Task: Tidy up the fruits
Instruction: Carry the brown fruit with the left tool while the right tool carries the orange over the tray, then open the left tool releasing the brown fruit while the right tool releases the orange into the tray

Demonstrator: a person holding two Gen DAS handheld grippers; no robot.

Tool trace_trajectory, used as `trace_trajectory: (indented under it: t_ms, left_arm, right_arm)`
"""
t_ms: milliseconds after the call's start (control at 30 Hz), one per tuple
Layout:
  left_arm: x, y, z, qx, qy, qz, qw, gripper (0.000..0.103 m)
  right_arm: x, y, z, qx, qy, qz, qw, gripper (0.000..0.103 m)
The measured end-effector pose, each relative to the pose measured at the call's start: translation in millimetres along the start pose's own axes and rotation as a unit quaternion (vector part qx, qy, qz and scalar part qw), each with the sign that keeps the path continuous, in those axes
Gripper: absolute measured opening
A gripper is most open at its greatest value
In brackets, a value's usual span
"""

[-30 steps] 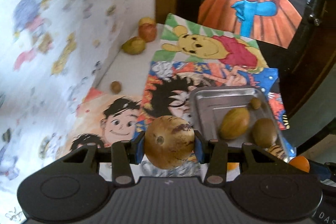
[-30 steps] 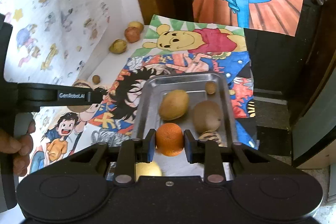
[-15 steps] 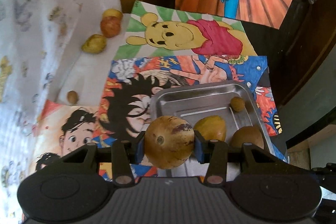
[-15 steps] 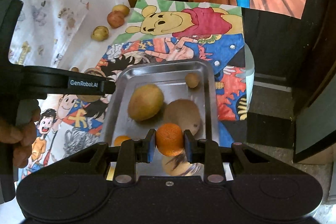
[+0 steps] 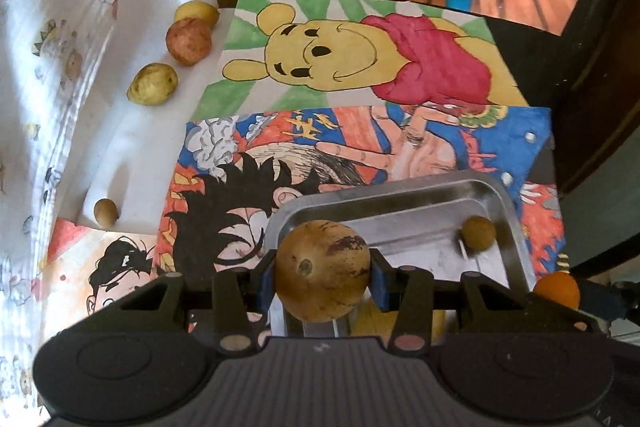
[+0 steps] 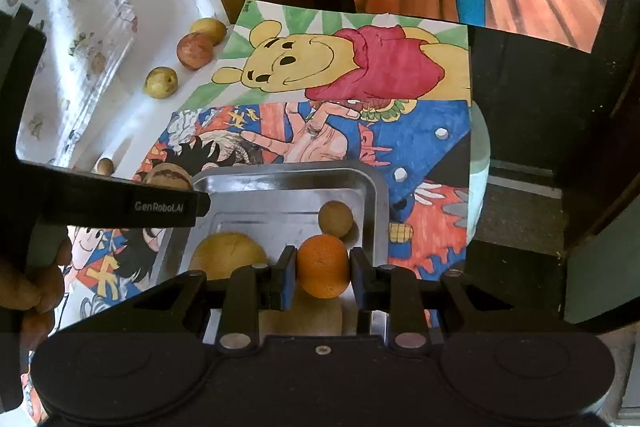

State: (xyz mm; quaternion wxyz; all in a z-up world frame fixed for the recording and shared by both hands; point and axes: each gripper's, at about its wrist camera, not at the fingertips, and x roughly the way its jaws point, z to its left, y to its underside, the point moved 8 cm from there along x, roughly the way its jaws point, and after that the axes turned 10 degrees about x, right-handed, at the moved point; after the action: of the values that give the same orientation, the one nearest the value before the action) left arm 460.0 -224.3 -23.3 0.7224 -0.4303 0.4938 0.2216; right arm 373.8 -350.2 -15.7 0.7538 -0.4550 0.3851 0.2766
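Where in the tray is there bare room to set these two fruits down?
The far part of the metal tray is bare, from its back rim to the small brown fruit. The near part is crowded: the yellow-brown fruit and another lie under the tongs.

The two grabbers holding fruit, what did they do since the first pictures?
Both moved forward over the metal tray and dipped lower. The left gripper still holds its brown spotted fruit; the right gripper still holds the orange. Nothing was let go. The loose fruits by the wall stayed put.

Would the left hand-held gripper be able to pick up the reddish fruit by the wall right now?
Probably not: the left hand-held gripper is shut on a brown fruit, though nothing blocks the reddish fruit.
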Motion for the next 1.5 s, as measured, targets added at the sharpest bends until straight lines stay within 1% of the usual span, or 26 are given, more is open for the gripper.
trace_trajectory:
  t_ms: [233, 500, 600, 700, 967, 1067, 1233, 1300, 1367, 1400, 1433, 1500]
  left_arm:
    - [17, -2, 0, -0.002, -0.007, 0.016, 0.9998, 0.049]
    - [28, 0, 0, -0.006, -0.009, 0.034, 0.9994, 0.049]
    - [32, 1, 0, -0.007, -0.004, 0.041, 0.9991, 0.050]
    - [37, 3, -1, -0.024, 0.011, 0.050, 0.9984, 0.050]
    - [42, 7, 0, -0.028, 0.009, 0.059, 0.9978, 0.050]
    - [43, 8, 0, -0.032, 0.016, 0.064, 0.9973, 0.051]
    - [45, 9, -2, -0.035, 0.020, 0.066, 0.9970, 0.052]
    - [45, 9, -3, -0.034, 0.019, 0.066, 0.9971, 0.053]
    - [44, 8, -3, -0.034, 0.021, 0.067, 0.9970, 0.056]
    - [42, 8, -2, -0.035, 0.021, 0.066, 0.9970, 0.060]
    - [40, 7, -1, -0.037, 0.020, 0.064, 0.9971, 0.067]
    - [32, 7, 0, -0.034, 0.015, 0.057, 0.9977, 0.076]
  right_arm:
    - [19, -1, -2, -0.002, -0.006, 0.016, 1.000, 0.030]
    - [30, -1, -4, -0.003, -0.010, 0.029, 1.000, 0.031]
    - [37, 0, -5, -0.005, -0.010, 0.038, 0.999, 0.031]
    - [41, 2, -6, -0.007, -0.007, 0.043, 0.999, 0.031]
    - [42, 1, -8, -0.004, -0.007, 0.042, 0.999, 0.033]
    - [38, 2, -9, -0.002, -0.005, 0.038, 0.999, 0.033]
    - [24, 4, -14, 0.007, 0.003, 0.025, 1.000, 0.038]
    - [17, 5, -18, 0.014, 0.009, 0.019, 1.000, 0.043]
    - [9, 7, -20, 0.022, 0.014, 0.014, 1.000, 0.048]
    - [5, 9, -21, 0.025, 0.017, 0.012, 0.999, 0.051]
    - [1, 10, -22, 0.028, 0.019, 0.011, 0.999, 0.053]
    - [-9, 16, -22, 0.035, 0.023, 0.007, 0.999, 0.059]
